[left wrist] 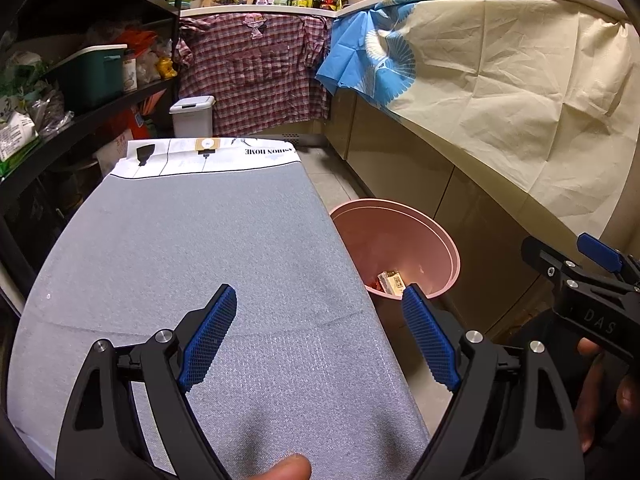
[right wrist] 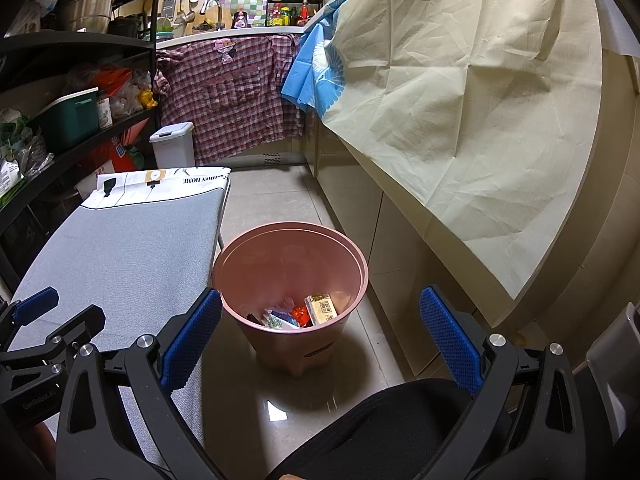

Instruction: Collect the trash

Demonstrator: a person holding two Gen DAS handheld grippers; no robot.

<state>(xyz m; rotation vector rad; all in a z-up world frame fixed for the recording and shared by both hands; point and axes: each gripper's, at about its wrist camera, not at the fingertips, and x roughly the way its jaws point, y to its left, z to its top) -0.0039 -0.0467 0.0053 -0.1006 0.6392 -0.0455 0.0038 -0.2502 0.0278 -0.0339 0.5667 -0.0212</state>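
A pink trash bin [right wrist: 296, 344] stands on the tiled floor beside the grey-covered table [right wrist: 120, 248]. Inside it lie several pieces of trash: a small cream carton [right wrist: 322, 309], red and blue wrappers [right wrist: 288, 316]. The bin also shows in the left wrist view [left wrist: 400, 236], with the carton [left wrist: 390, 282] at its bottom. My left gripper [left wrist: 320, 332] is open and empty, low over the table's right edge [left wrist: 240, 260]. My right gripper [right wrist: 320, 336] is open and empty, above the bin. The right gripper's body also shows at the far right of the left wrist view [left wrist: 588, 280].
A counter draped in a cream sheet [right wrist: 480, 120] runs along the right. A black shelf [right wrist: 60, 100] with boxes and bags stands at the left. A white lidded bin [right wrist: 173, 146] and a hanging checked shirt [right wrist: 232, 96] are at the back.
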